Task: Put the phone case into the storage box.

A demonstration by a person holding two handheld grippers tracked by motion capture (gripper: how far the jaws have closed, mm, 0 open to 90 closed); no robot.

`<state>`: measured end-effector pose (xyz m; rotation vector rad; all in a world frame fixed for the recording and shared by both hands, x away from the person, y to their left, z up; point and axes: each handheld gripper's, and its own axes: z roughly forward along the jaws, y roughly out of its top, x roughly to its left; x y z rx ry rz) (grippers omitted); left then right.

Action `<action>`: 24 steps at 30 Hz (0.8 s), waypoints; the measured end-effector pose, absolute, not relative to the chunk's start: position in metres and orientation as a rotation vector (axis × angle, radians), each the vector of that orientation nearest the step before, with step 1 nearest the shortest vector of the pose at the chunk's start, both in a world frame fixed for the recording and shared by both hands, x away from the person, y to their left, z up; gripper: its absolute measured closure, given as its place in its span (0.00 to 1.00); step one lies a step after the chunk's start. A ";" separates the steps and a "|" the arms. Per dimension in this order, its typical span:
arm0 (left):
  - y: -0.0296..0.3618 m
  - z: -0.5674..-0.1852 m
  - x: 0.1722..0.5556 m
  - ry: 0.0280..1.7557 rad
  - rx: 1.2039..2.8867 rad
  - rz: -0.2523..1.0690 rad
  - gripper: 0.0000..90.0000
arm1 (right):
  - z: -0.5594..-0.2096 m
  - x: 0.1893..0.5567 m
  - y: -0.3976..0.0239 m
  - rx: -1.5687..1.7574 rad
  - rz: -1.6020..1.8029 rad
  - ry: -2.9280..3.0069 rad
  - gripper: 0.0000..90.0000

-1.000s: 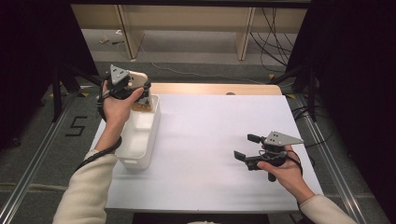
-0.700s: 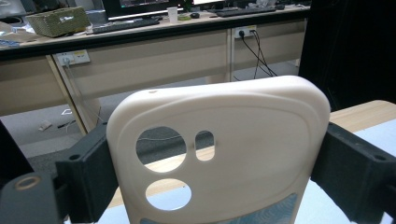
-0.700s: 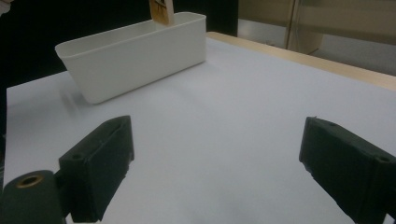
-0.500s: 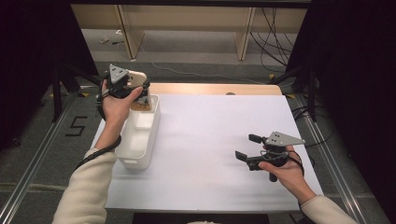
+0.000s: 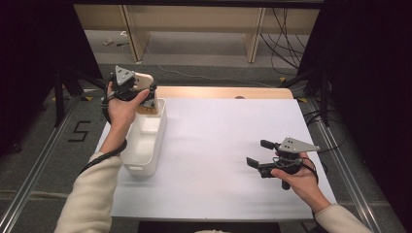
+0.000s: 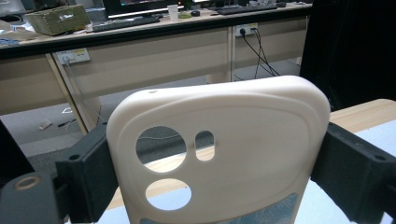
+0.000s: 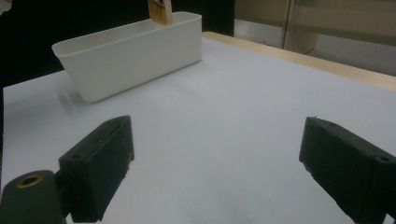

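One phone case [image 6: 219,154], lower edge cut off, is clamped in the left gripper [image 5: 138,90] at the bin's [image 5: 145,145] 12 o'clock end. Right gripper [image 5: 262,156]: spread, empty.

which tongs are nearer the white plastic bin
Left. The left tongs hold a cream phone case above the far end of the white plastic bin; the right tongs hover open, far across the white table.

My left hand [image 5: 121,104] is raised at the far left with its forearm stretched forward, and the left gripper [image 5: 145,85] has its jaws clamped on what it holds. My right hand [image 5: 296,177] sits low at the near right; the right gripper [image 5: 260,153] points left, jaws wide apart, nothing between them.
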<state>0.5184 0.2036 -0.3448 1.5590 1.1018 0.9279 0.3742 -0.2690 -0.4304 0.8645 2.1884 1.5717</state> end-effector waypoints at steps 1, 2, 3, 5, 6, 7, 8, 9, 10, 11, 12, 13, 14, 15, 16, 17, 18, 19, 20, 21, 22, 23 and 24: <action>0.204 -0.345 0.519 1.102 1.559 0.928 0.11 | -0.430 0.374 -0.269 0.865 1.571 2.188 0.12; 0.204 -0.345 0.519 1.102 1.560 0.928 0.11 | -0.430 0.374 -0.269 0.865 1.572 2.187 0.12; 0.204 -0.345 0.519 1.103 1.561 0.929 0.11 | -0.430 0.374 -0.269 0.865 1.573 2.187 0.12; 0.204 -0.346 0.520 1.106 1.560 0.927 0.11 | -0.430 0.374 -0.269 0.864 1.572 2.187 0.12; 0.204 -0.346 0.521 1.107 1.561 0.927 0.11 | -0.430 0.374 -0.269 0.865 1.573 2.187 0.12; 0.204 -0.346 0.521 1.107 1.562 0.928 0.11 | -0.430 0.374 -0.269 0.866 1.573 2.187 0.12; 0.205 -0.346 0.521 1.109 1.560 0.924 0.11 | -0.430 0.374 -0.269 0.865 1.573 2.187 0.12; 0.205 -0.346 0.522 1.110 1.559 0.924 0.11 | -0.431 0.374 -0.269 0.866 1.573 2.187 0.12; 0.205 -0.346 0.522 1.110 1.558 0.923 0.11 | -0.431 0.374 -0.269 0.869 1.572 2.188 0.12; 0.205 -0.346 0.522 1.108 1.560 0.924 0.11 | -0.431 0.374 -0.269 0.870 1.571 2.187 0.12; 0.205 -0.346 0.523 1.107 1.562 0.924 0.11 | -0.431 0.374 -0.269 0.871 1.570 2.188 0.12; 0.204 -0.346 0.523 1.107 1.562 0.926 0.11 | -0.431 0.374 -0.269 0.871 1.572 2.188 0.12; 0.204 -0.346 0.523 1.107 1.563 0.926 0.11 | -0.431 0.374 -0.269 0.870 1.572 2.189 0.12; 0.204 -0.346 0.523 1.107 1.562 0.924 0.11 | -0.431 0.374 -0.269 0.870 1.571 2.189 0.12; 0.204 -0.346 0.524 1.107 1.562 0.922 0.11 | -0.431 0.374 -0.269 0.870 1.572 2.187 0.12; 0.203 -0.346 0.524 1.107 1.563 0.921 0.11 | -0.431 0.374 -0.269 0.870 1.572 2.187 0.12; 0.203 -0.346 0.524 1.107 1.562 0.920 0.11 | -0.431 0.374 -0.269 0.871 1.570 2.189 0.12; 0.202 -0.347 0.524 1.106 1.564 0.920 0.11 | -0.431 0.374 -0.269 0.871 1.571 2.188 0.12; 0.202 -0.346 0.525 1.105 1.567 0.921 0.11 | -0.431 0.374 -0.269 0.871 1.573 2.187 0.12; 0.201 -0.346 0.525 1.105 1.566 0.920 0.11 | -0.431 0.374 -0.269 0.870 1.573 2.187 0.12; 0.201 -0.346 0.525 1.104 1.565 0.919 0.11 | -0.431 0.375 -0.270 0.871 1.572 2.187 0.12; 0.201 -0.346 0.526 1.102 1.566 0.921 0.11 | -0.431 0.375 -0.270 0.871 1.573 2.187 0.12; 0.201 -0.346 0.526 1.102 1.566 0.921 0.11 | -0.431 0.375 -0.270 0.870 1.573 2.186 0.12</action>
